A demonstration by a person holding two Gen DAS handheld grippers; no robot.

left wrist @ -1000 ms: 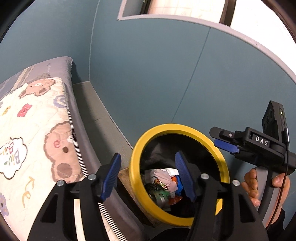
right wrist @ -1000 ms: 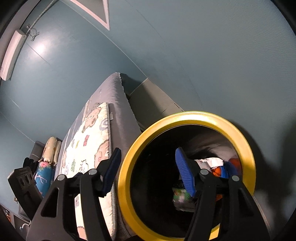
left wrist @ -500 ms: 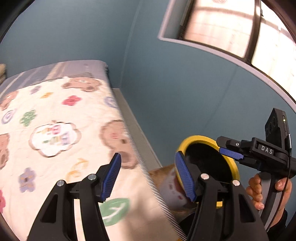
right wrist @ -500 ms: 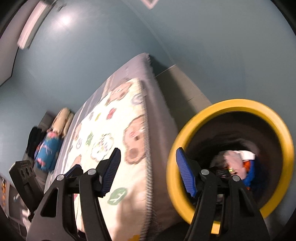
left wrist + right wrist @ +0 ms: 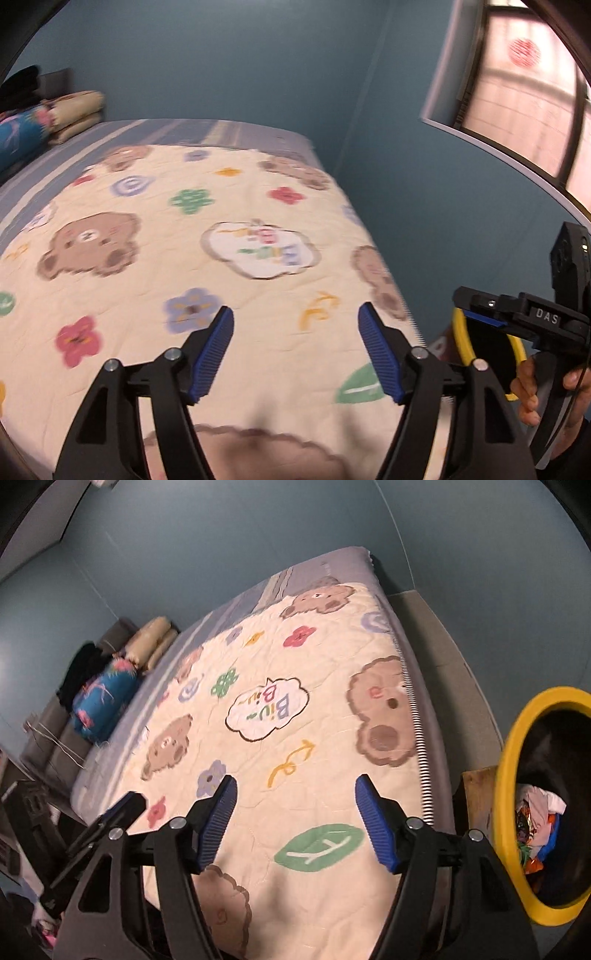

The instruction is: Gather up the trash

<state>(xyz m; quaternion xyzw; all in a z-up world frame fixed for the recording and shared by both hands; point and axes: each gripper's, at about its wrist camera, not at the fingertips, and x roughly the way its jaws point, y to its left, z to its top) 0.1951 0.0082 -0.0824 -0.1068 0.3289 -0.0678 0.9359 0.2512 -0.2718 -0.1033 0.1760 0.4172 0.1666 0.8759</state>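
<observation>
A trash bin with a yellow rim [image 5: 509, 775] stands beside the bed at the right; crumpled wrappers and paper [image 5: 535, 823] lie inside it. Its rim also shows in the left wrist view [image 5: 460, 339], mostly hidden behind my right gripper. My left gripper [image 5: 295, 354] is open and empty above the bed. My right gripper [image 5: 295, 823] is open and empty, also over the bed, to the left of the bin; in the left wrist view it shows at the right edge [image 5: 517, 321], held by a hand. I see no loose trash on the bed.
A bed [image 5: 332, 686] with a cream quilt printed with bears and flowers fills both views. Folded blankets and a blue pillow [image 5: 103, 698] lie at its far end. Blue walls surround it; a window [image 5: 524, 96] is at the upper right. A wooden stand [image 5: 478, 797] sits beside the bin.
Both grippers have swung left, away from the bin's opening and over the bed. The bin has slid to the right edge of both views. Both stayed open and empty.
</observation>
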